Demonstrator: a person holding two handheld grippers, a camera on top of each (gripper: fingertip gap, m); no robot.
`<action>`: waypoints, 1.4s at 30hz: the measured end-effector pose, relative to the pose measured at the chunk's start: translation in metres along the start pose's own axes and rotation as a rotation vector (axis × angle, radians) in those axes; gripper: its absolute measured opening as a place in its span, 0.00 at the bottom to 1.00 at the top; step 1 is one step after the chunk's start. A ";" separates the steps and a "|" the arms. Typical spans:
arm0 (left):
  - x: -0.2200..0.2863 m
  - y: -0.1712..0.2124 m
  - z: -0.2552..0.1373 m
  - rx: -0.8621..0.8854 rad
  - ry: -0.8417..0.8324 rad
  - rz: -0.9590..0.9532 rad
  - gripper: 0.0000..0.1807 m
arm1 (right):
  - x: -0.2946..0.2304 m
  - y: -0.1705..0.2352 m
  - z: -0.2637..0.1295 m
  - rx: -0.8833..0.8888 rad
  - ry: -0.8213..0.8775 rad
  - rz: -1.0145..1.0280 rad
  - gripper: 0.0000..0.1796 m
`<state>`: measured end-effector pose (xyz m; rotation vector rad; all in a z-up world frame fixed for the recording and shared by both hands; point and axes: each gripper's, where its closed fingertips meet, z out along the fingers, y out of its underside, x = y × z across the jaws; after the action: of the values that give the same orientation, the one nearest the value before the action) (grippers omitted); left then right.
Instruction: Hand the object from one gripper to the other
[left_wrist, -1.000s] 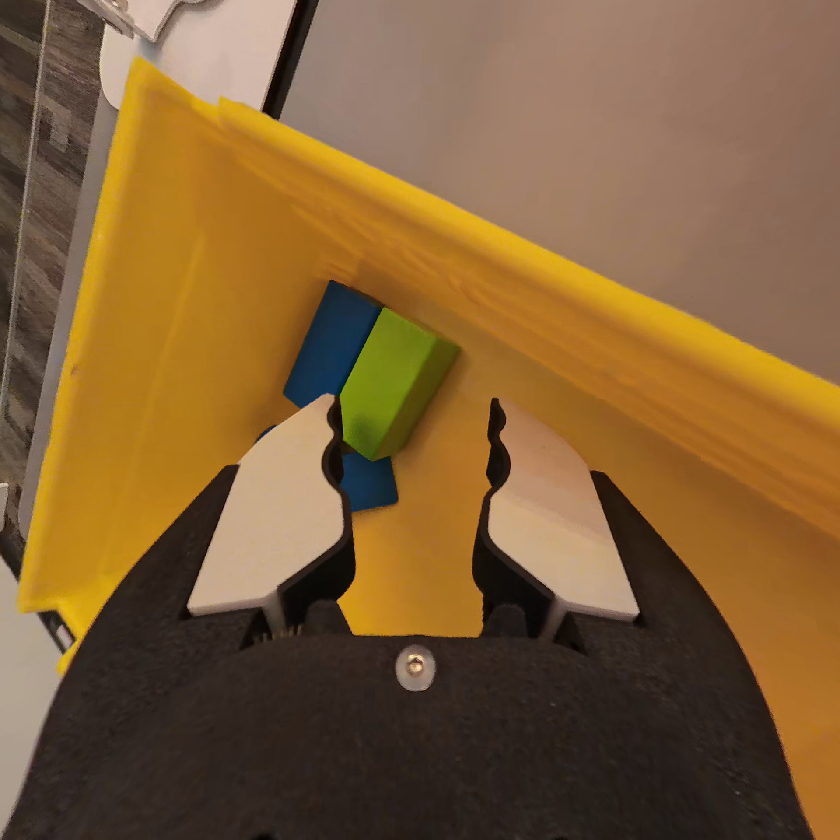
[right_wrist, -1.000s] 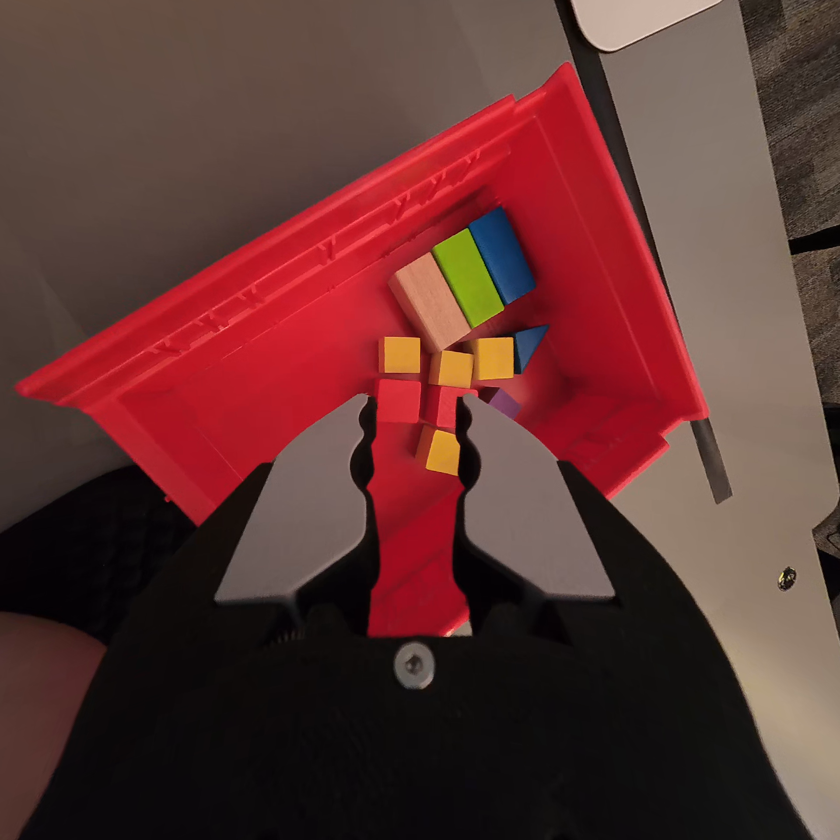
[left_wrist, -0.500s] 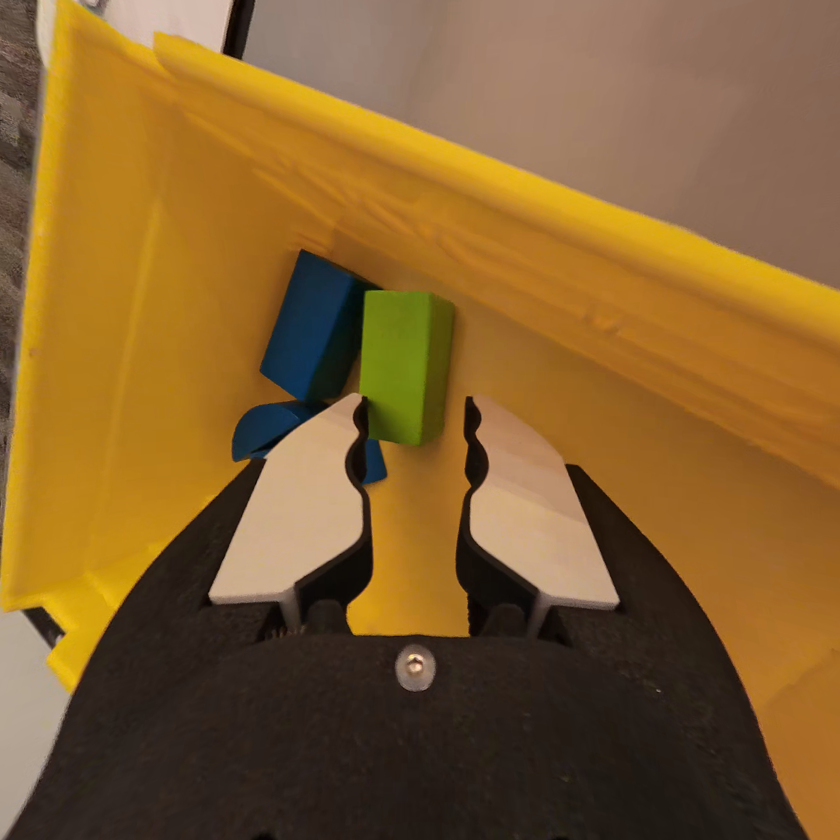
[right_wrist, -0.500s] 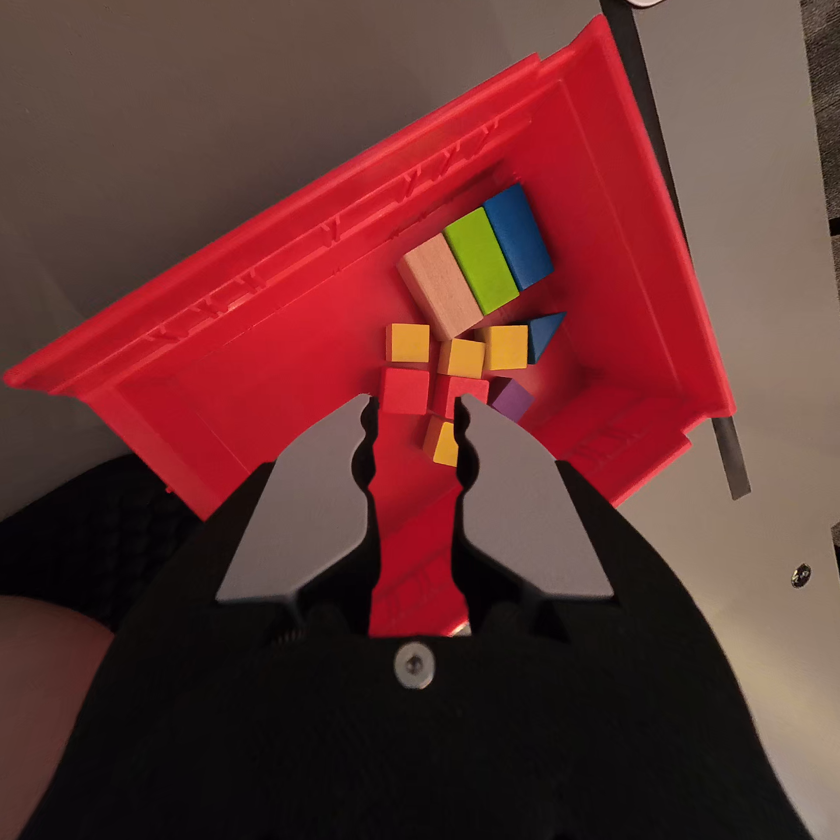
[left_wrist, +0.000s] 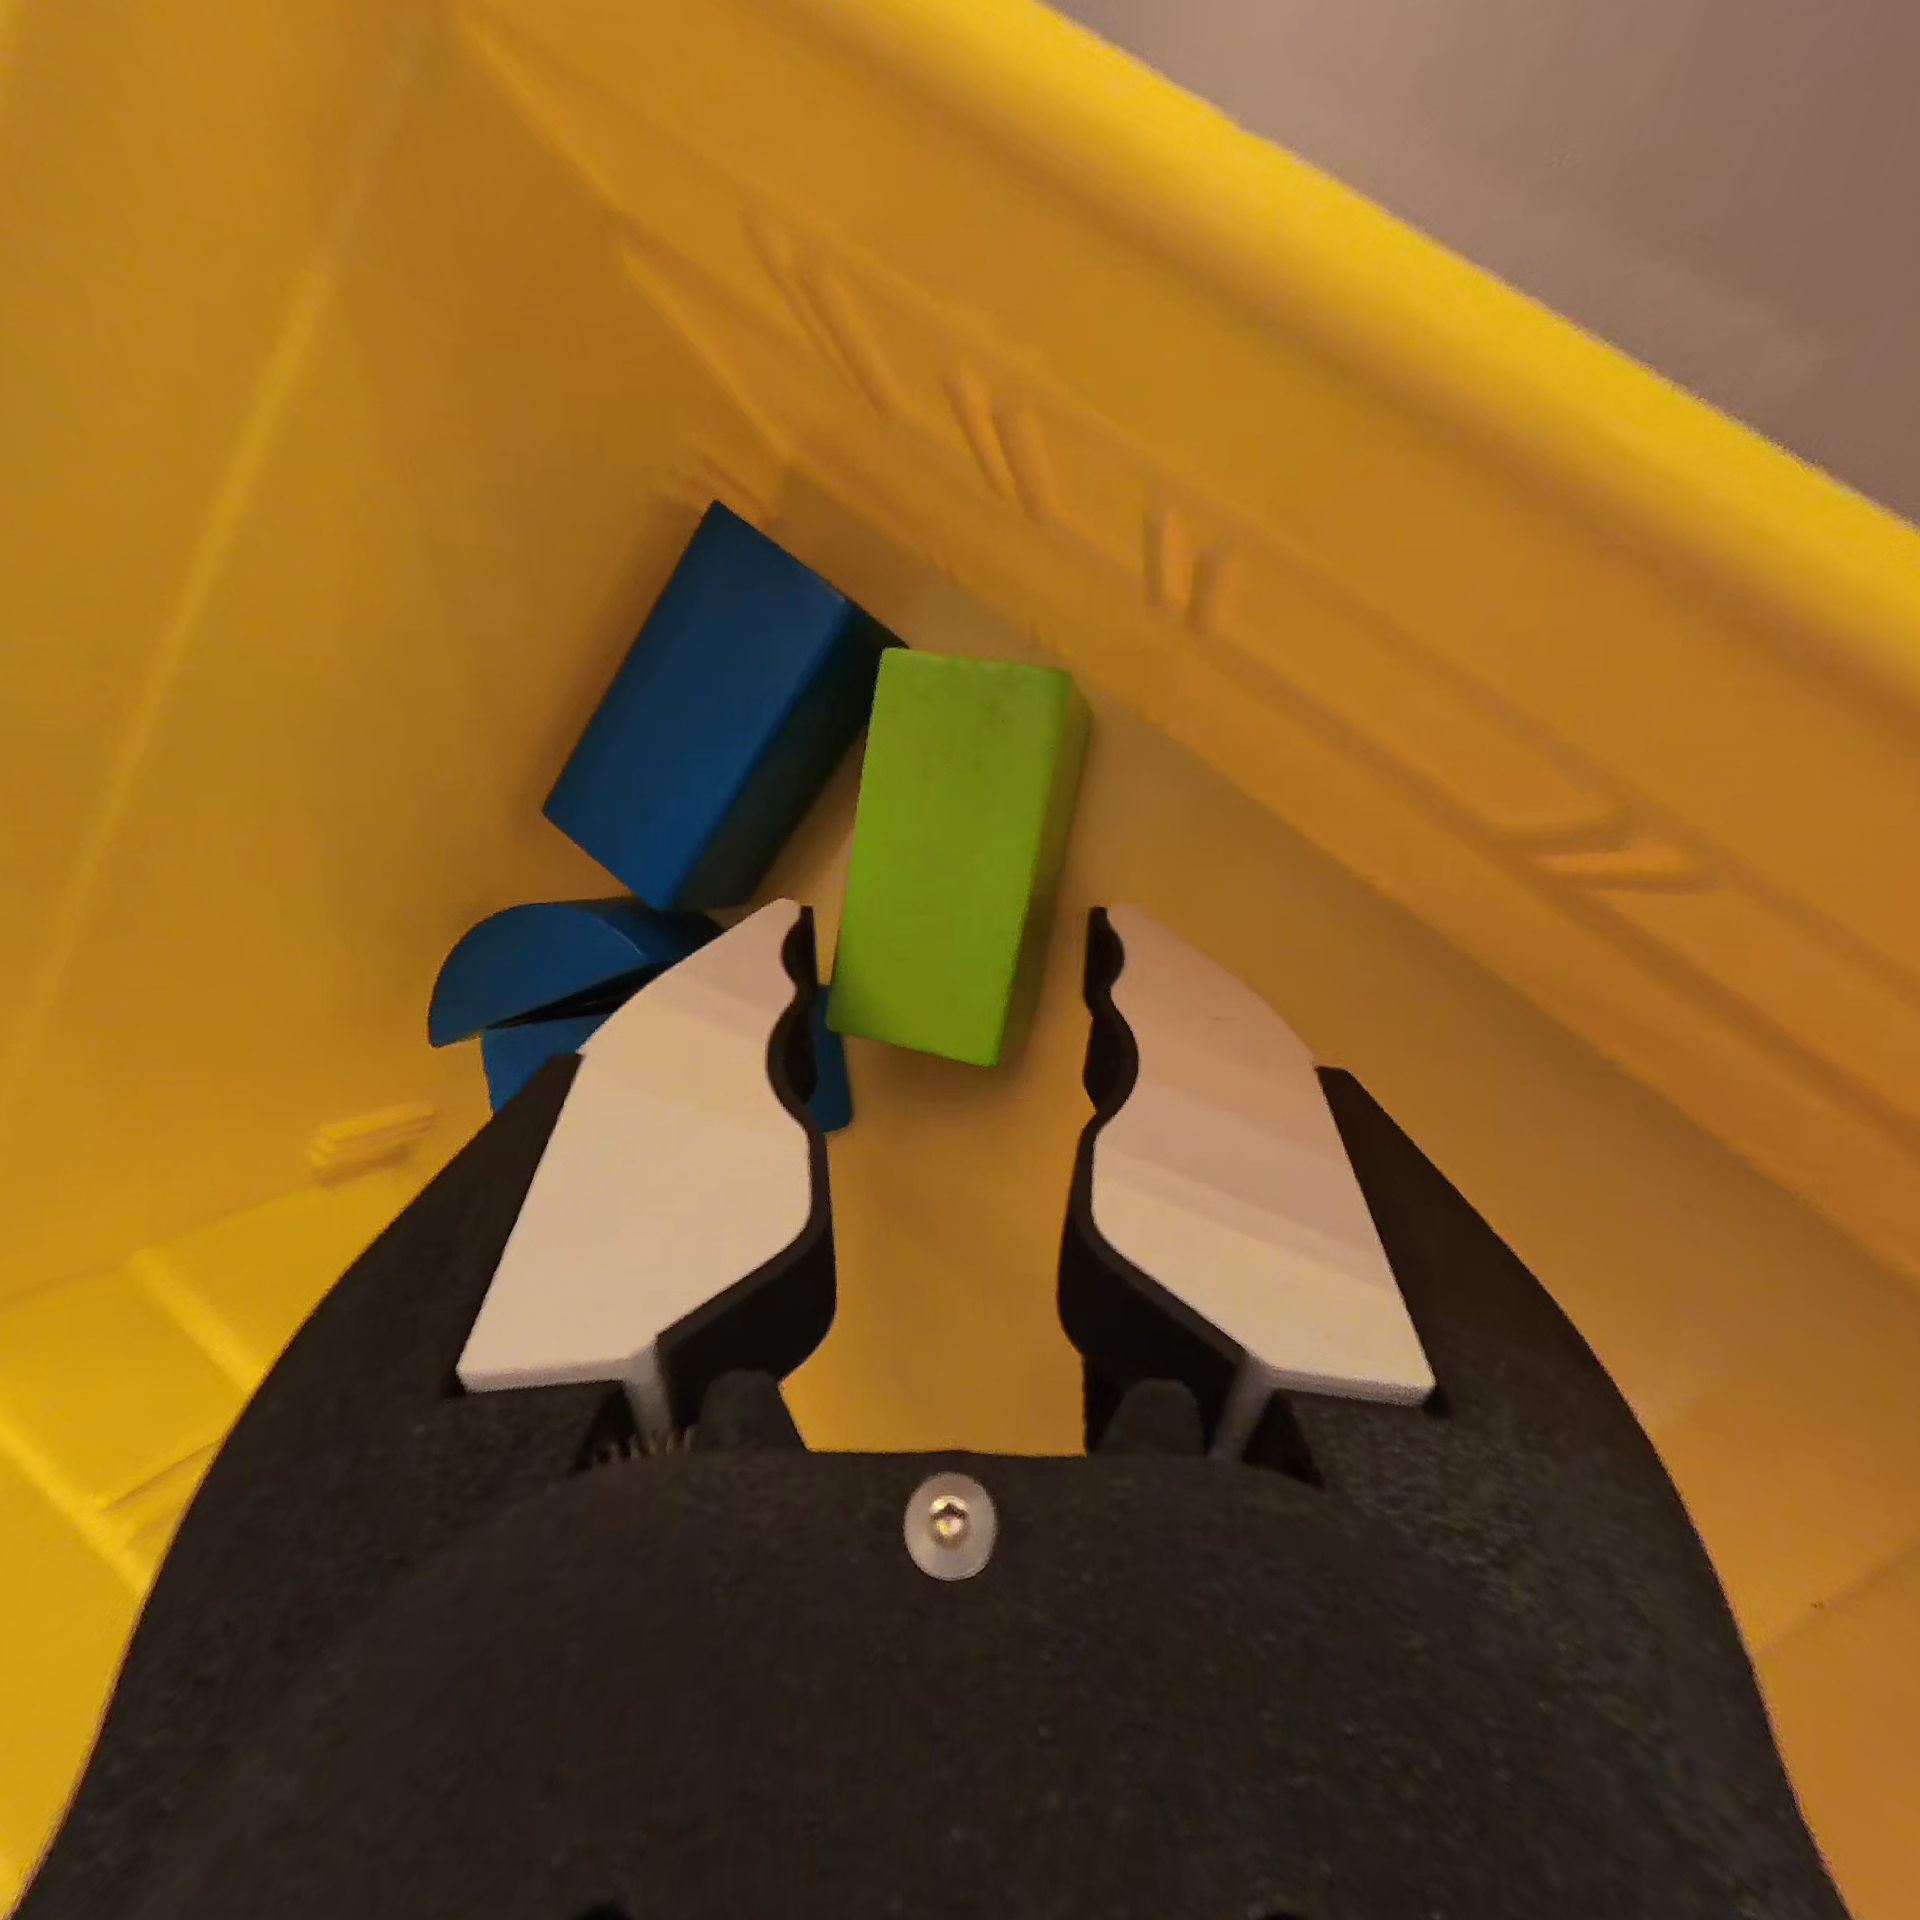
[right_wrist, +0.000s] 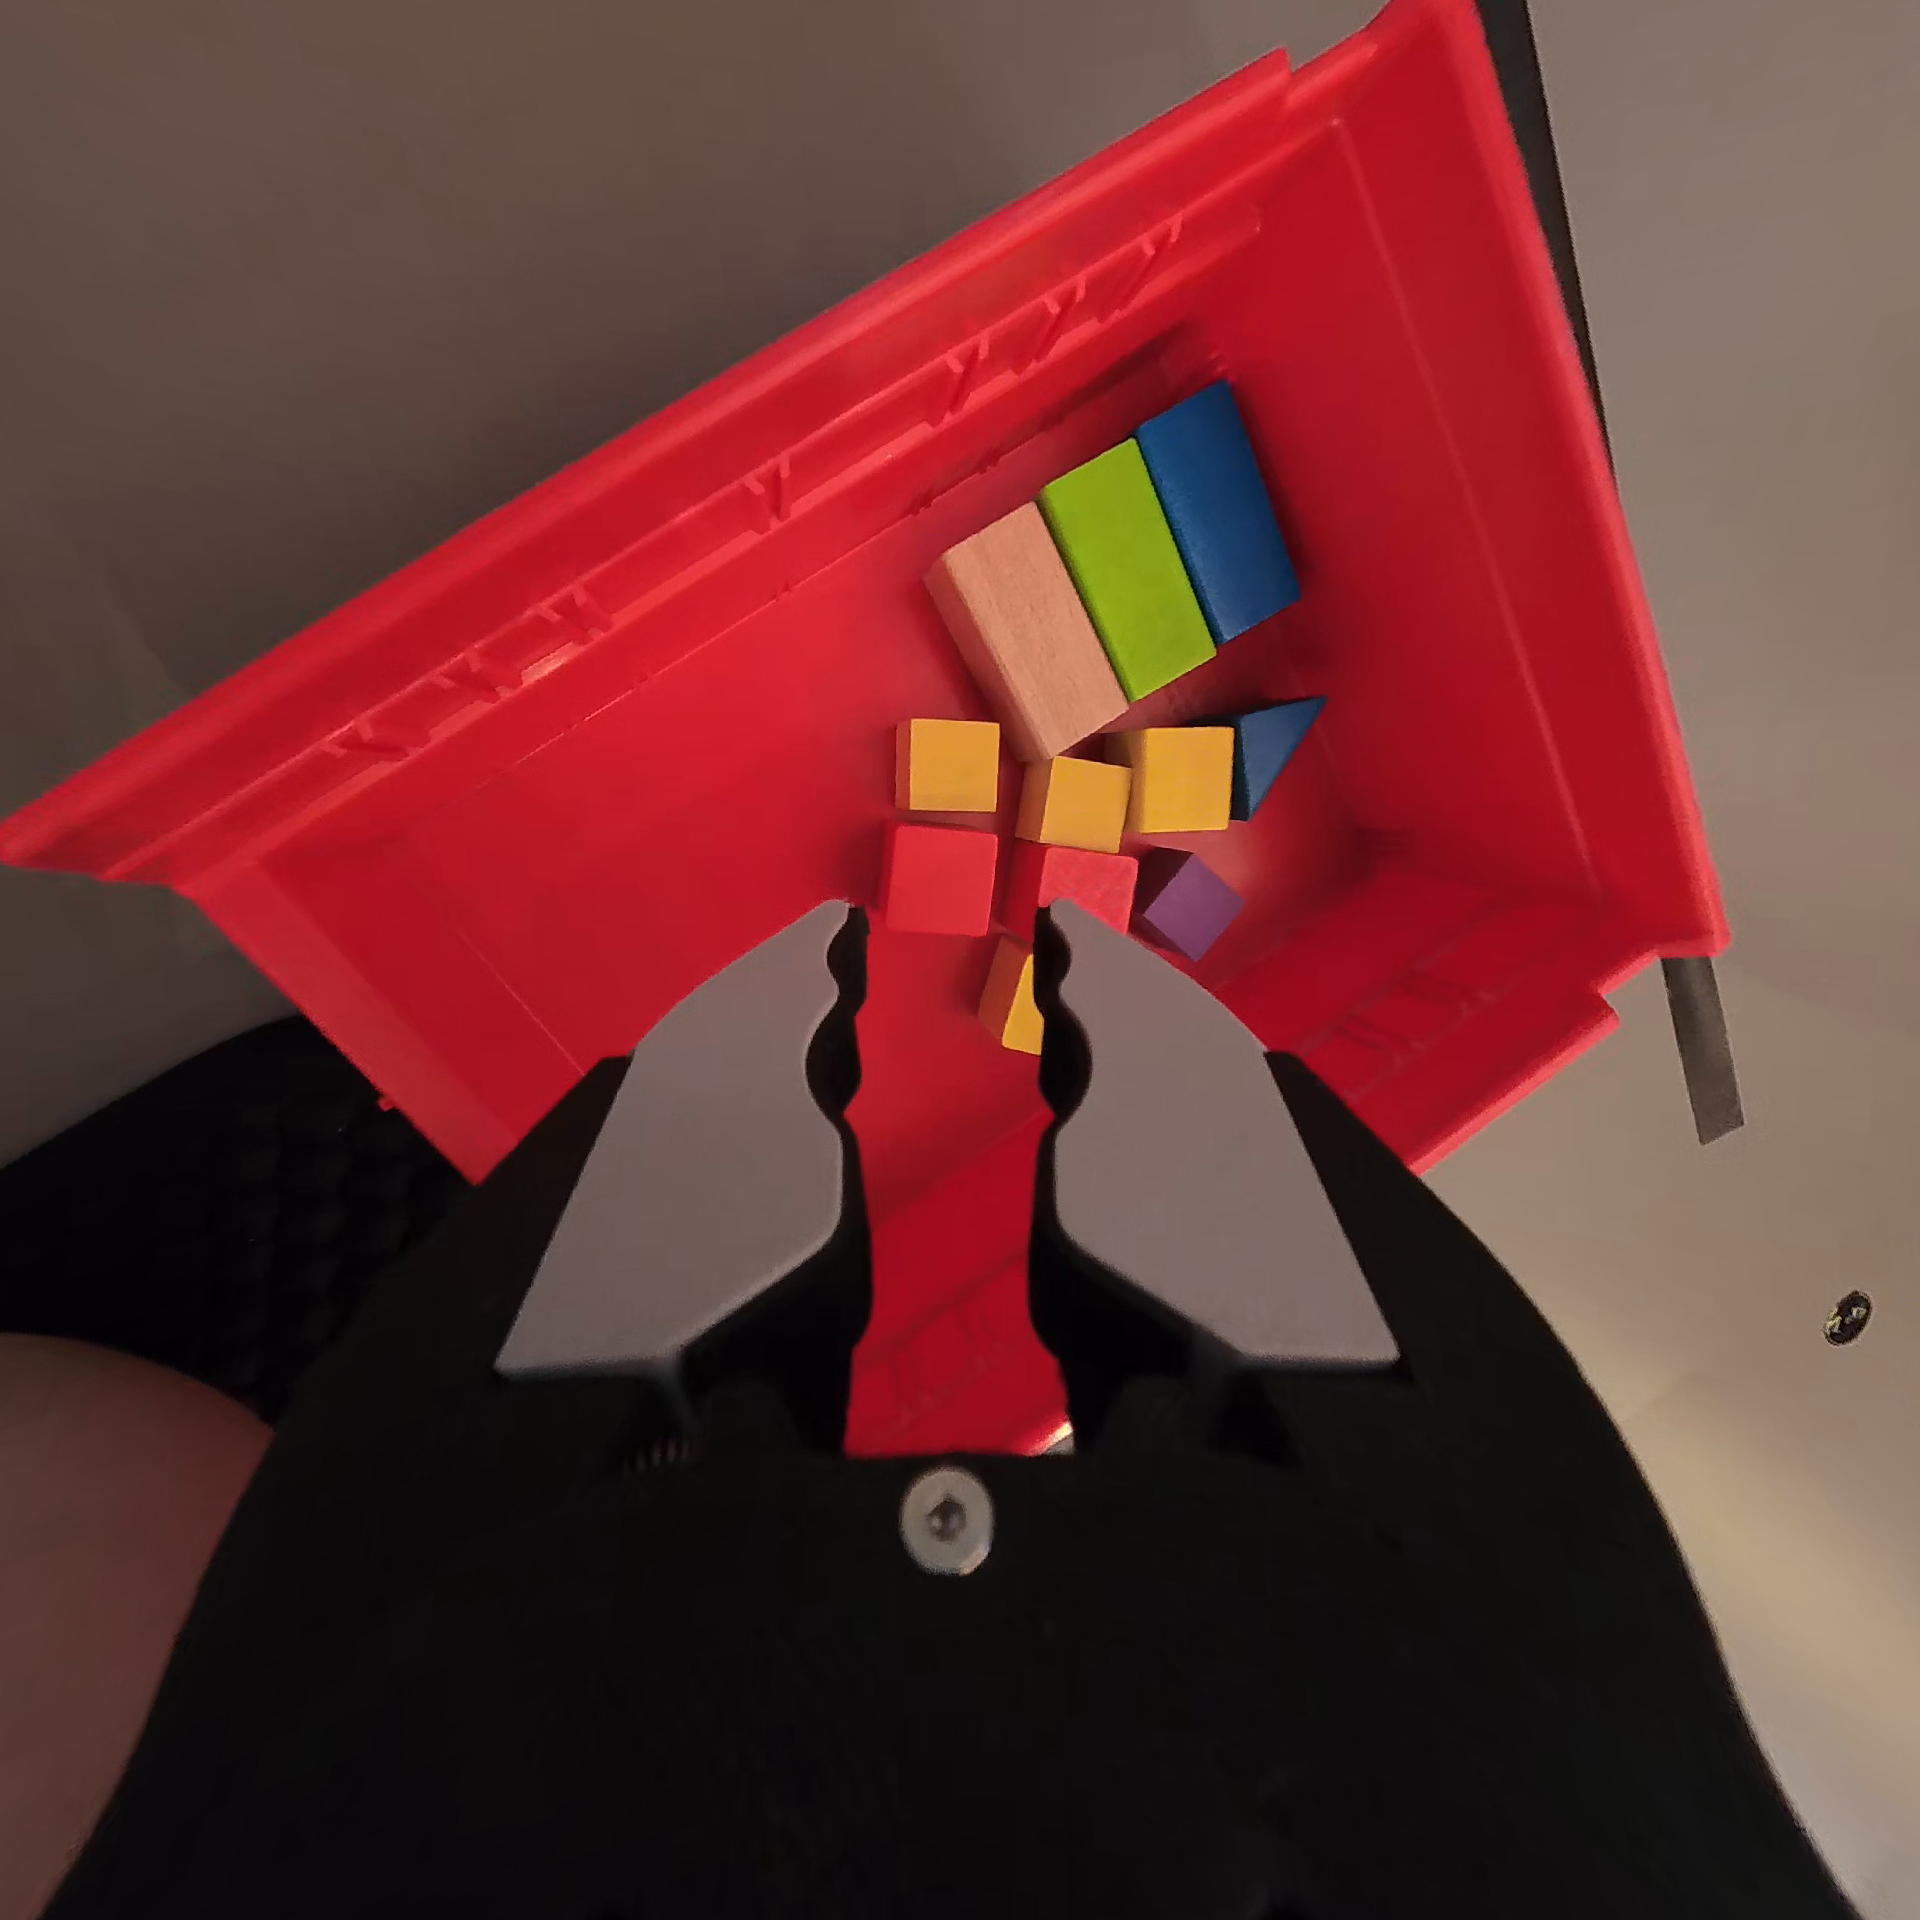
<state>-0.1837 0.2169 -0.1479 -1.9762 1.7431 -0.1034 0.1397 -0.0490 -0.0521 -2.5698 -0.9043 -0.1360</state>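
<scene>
My left gripper (left_wrist: 945, 977) sits inside the yellow bin (left_wrist: 1351, 582), fingers apart, its tips flanking the near end of the green block (left_wrist: 951, 852) near the bin's far corner beside a blue block (left_wrist: 707, 707). My right gripper (right_wrist: 948, 971) hovers parted and empty over the red bin (right_wrist: 623, 831) of small cubes.

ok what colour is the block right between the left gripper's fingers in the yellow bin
Lime green: the green block lies just ahead of the open left gripper. It shows best in the left wrist view.

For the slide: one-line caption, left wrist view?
Left gripper, jaws open, lines up on a green rectangular wooden block inside the yellow plastic bin.
</scene>
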 end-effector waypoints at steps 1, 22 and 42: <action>-0.001 0.000 0.000 -0.004 -0.011 0.005 0.23 | 0.000 0.000 0.001 -0.004 -0.001 -0.002 0.18; -0.017 -0.005 -0.085 0.085 -0.041 -0.053 0.20 | 0.015 -0.027 -0.017 0.110 0.153 -0.064 0.16; 0.146 -0.117 -0.235 0.680 0.301 0.375 0.20 | -0.131 -0.243 -0.092 1.080 -0.292 -0.186 0.35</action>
<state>-0.1396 0.0107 0.0668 -1.1722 1.8924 -0.7825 -0.1089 0.0087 0.0868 -1.5109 -0.9482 0.5440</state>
